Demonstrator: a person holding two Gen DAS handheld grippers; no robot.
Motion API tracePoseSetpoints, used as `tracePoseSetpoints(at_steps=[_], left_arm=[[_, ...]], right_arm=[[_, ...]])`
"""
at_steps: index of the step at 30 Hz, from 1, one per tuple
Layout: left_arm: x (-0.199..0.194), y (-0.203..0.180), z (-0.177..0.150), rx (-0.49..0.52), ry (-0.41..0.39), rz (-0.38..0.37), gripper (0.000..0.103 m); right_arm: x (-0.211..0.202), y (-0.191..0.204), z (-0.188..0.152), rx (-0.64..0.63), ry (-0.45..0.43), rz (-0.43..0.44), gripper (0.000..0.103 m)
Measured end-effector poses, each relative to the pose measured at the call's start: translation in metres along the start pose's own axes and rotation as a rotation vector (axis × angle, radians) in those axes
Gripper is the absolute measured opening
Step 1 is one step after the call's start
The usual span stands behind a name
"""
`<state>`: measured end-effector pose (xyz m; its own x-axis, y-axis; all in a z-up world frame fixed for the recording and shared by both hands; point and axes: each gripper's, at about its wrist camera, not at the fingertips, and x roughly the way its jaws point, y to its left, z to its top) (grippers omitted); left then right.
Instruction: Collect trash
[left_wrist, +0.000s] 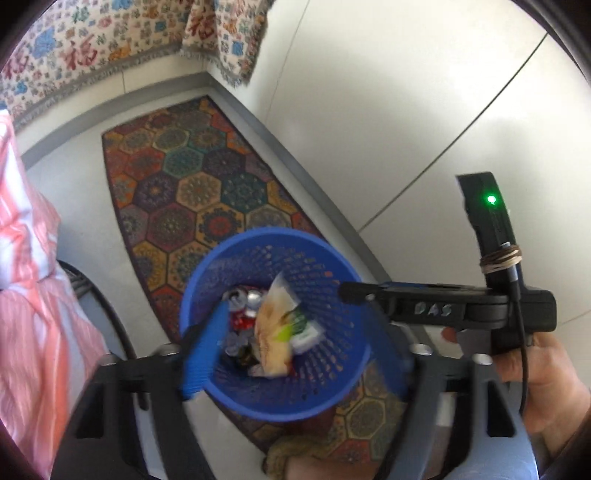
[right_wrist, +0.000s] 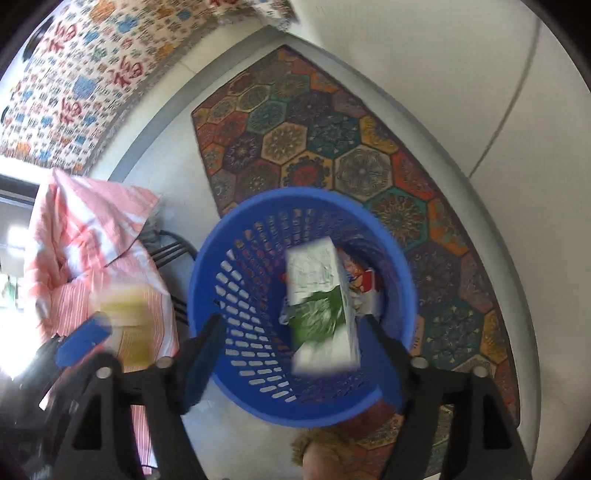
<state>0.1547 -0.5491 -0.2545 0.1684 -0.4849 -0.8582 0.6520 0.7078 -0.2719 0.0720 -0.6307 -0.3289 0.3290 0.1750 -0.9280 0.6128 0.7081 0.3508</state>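
A hexagon-patterned rug covered the floor beneath a blue perforated basket. Both the left tool and the right tool stood released above it. A blurred white-and-green carton hung over crushed cans; "DAS" marked the right tool.

A hexagon-patterned rug of many colours lies on the pale tiled floor. At eleven o'clock hangs a fringed cloth printed with red characters and blue motifs. At nine o'clock sits pink-and-white striped bedding, with thin black metal bars just beside it.
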Motion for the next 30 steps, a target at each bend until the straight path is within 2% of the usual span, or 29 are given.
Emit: tracePoseSetpoints(at_steps=[2, 3, 5, 7, 10, 12, 16, 19, 22, 28, 30], left_arm=[[-0.013, -0.001, -0.001, 0.017, -0.006, 0.007, 0.082], [-0.023, -0.002, -0.002, 0.031, -0.013, 0.019, 0.087], [-0.046, -0.004, -0.006, 0.055, -0.062, 0.062, 0.092], [-0.078, -0.006, -0.016, 0.065, -0.130, 0.080, 0.100], [-0.117, -0.014, -0.032, 0.079, -0.195, 0.129, 0.102], [-0.137, -0.023, -0.042, 0.103, -0.216, 0.166, 0.102], [-0.172, -0.042, -0.071, 0.166, -0.259, 0.213, 0.103], [-0.189, -0.045, -0.088, 0.168, -0.251, 0.236, 0.103], [-0.195, -0.048, -0.093, 0.152, -0.244, 0.297, 0.103], [-0.198, -0.043, -0.101, 0.120, -0.215, 0.341, 0.103], [-0.202, -0.042, -0.102, 0.115, -0.194, 0.320, 0.103]], right_arm=[[-0.012, -0.006, -0.001, 0.027, -0.044, -0.014, 0.078], [-0.021, -0.008, -0.004, 0.047, -0.069, -0.031, 0.078], [-0.045, -0.009, -0.013, 0.058, -0.125, -0.062, 0.083], [-0.073, 0.002, -0.028, 0.018, -0.179, -0.097, 0.087], [-0.118, 0.023, -0.064, -0.052, -0.280, -0.142, 0.091], [-0.145, 0.040, -0.094, -0.094, -0.329, -0.147, 0.103], [-0.179, 0.063, -0.156, -0.127, -0.411, -0.194, 0.103], [-0.193, 0.072, -0.190, -0.118, -0.438, -0.199, 0.103], [-0.204, 0.078, -0.213, -0.121, -0.437, -0.221, 0.103], [-0.228, 0.091, -0.241, -0.142, -0.466, -0.227, 0.103], [-0.232, 0.094, -0.244, -0.140, -0.477, -0.222, 0.103]])
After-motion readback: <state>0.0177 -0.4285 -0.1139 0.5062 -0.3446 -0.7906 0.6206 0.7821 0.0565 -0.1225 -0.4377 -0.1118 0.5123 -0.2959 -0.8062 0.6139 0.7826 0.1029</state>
